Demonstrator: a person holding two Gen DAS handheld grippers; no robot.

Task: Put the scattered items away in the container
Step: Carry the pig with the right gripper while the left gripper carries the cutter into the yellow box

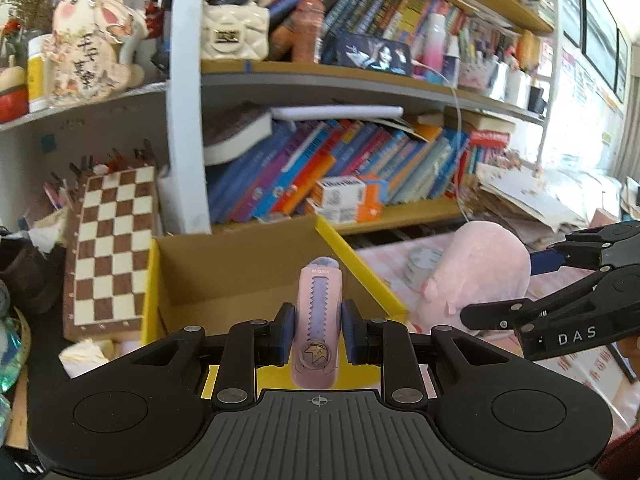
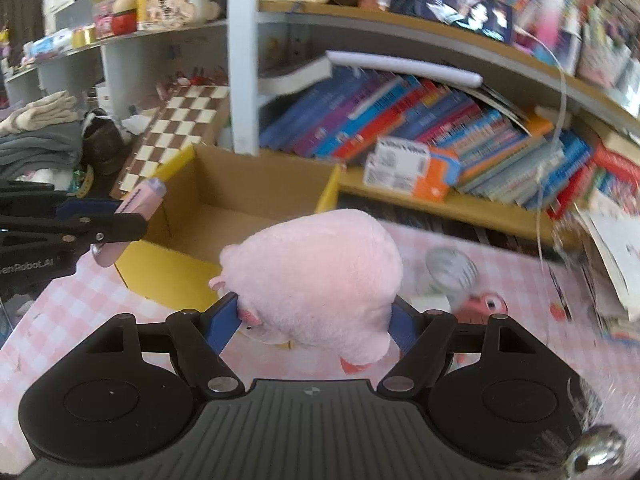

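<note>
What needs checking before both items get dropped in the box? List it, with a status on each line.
1. Left gripper clamped on the pink utility knife: ok, pads press both its sides.
2. Right gripper holding the pink plush pig: ok, the pads squeeze its body.
3. Cardboard box open with room inside: ok, the visible floor is bare.
4. Knife over the box: ok, its tip is above the opening in the left wrist view.
5. Pig over the box: not ok, in the right wrist view it sits in front of the near yellow rim.
6. Knife blade retracted: cannot tell.
</note>
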